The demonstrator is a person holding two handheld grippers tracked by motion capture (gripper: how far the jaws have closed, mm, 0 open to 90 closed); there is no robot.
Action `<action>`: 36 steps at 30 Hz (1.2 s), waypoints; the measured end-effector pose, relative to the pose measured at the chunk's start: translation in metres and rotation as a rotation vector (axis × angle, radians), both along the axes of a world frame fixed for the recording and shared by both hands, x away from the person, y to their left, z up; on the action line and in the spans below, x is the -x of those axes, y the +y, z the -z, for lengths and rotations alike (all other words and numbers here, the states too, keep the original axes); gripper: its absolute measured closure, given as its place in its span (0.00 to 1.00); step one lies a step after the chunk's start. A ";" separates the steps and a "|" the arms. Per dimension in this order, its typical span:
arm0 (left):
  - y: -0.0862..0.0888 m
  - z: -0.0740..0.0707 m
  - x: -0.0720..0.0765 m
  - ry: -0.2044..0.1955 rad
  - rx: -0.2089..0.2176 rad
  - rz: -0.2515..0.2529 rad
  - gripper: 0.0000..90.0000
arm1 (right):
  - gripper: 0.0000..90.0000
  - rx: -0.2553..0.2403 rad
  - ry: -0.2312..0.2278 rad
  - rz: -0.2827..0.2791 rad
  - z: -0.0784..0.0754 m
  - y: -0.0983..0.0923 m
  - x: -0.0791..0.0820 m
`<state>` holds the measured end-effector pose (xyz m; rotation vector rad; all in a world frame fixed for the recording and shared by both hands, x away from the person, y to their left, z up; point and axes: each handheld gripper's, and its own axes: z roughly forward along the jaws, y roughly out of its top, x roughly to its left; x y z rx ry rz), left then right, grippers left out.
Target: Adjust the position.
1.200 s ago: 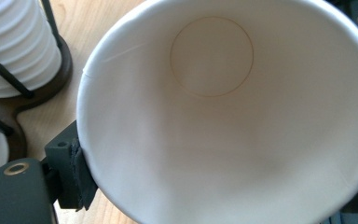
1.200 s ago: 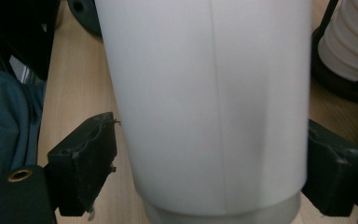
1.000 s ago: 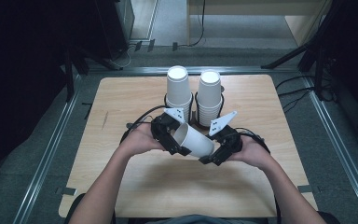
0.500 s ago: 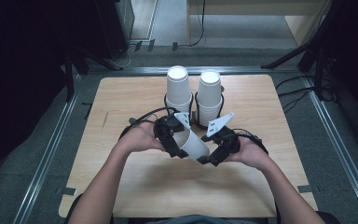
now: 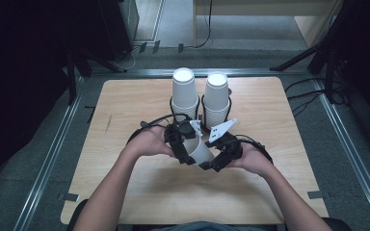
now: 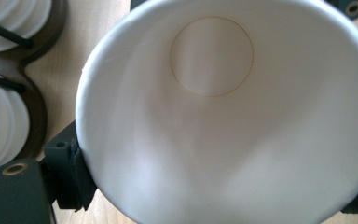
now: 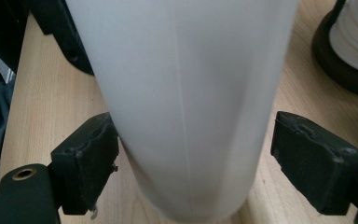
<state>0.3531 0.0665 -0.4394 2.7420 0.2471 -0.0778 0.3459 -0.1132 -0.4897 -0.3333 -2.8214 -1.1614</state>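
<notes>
right gripper (image 7: 186, 154) jaws just closing round smooth cup (image 7: 182, 93).

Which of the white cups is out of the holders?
The cup between the two tools, near the table's front. It is tilted, mouth toward the left tool. The others stand stacked in the two holders behind it.

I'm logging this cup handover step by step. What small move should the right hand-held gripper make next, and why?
Probably close the right hand-held gripper a little further onto the paper cup. Its jaws have just been closing and stand either side of the cup's lower body, the left pad about touching, the right with a gap. The left hand-held gripper holds the cup at its rim, so a second grip seems needed before letting go.
</notes>
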 end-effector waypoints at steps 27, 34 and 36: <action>0.019 -0.004 0.003 -0.022 0.244 -0.096 0.00 | 0.24 -0.102 -0.072 0.017 -0.013 -0.011 0.001; 0.027 -0.003 0.005 -0.019 0.350 -0.137 0.00 | 0.24 -0.131 -0.060 0.019 -0.016 -0.012 0.003; 0.028 -0.002 0.005 -0.006 0.384 -0.147 0.00 | 0.24 -0.136 -0.050 0.020 -0.017 -0.013 0.003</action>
